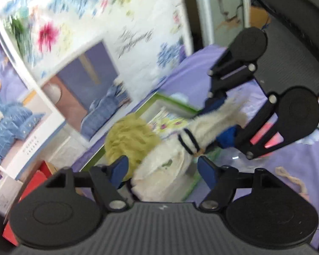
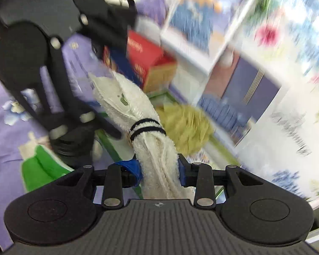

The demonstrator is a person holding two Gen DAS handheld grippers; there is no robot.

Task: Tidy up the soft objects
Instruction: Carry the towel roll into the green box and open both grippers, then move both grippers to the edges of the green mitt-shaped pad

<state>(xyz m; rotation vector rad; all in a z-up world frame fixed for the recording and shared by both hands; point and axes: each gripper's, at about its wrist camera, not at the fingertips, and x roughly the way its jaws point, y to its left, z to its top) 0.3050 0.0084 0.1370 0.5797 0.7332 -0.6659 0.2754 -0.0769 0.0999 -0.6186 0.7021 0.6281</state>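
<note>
**Q:** So, from the left wrist camera, what shows?

**A:** Blurred. The left gripper (image 1: 162, 171) has its blue pads spread apart, holding nothing. Just beyond them hangs a white towel bundle (image 1: 172, 159), tied with a black band (image 1: 188, 141). The right gripper (image 1: 224, 127) is clamped on the bundle's far end. Beneath lies a green-rimmed tray (image 1: 174, 101) holding a yellow-green puff (image 1: 130, 133), on a purple floral cloth (image 1: 202, 74).

**Q:** Any writing?

**A:** Cursive script on a floral bedding box (image 1: 136, 37), too smeared to read.

**Q:** And the right wrist camera?

**A:** The right gripper (image 2: 159, 170) pinches the towel bundle (image 2: 136, 110) below its black band (image 2: 147, 127); the puff (image 2: 185, 131) sits behind. A red box (image 2: 146, 57) carries printing, illegible.

**Q:** What could go wrong?

**A:** I'd judge the one-ended grip risky: the fluffy towel may slide out, or its loose end may drag the puff from the tray. The open left gripper could also snag the band.
</note>
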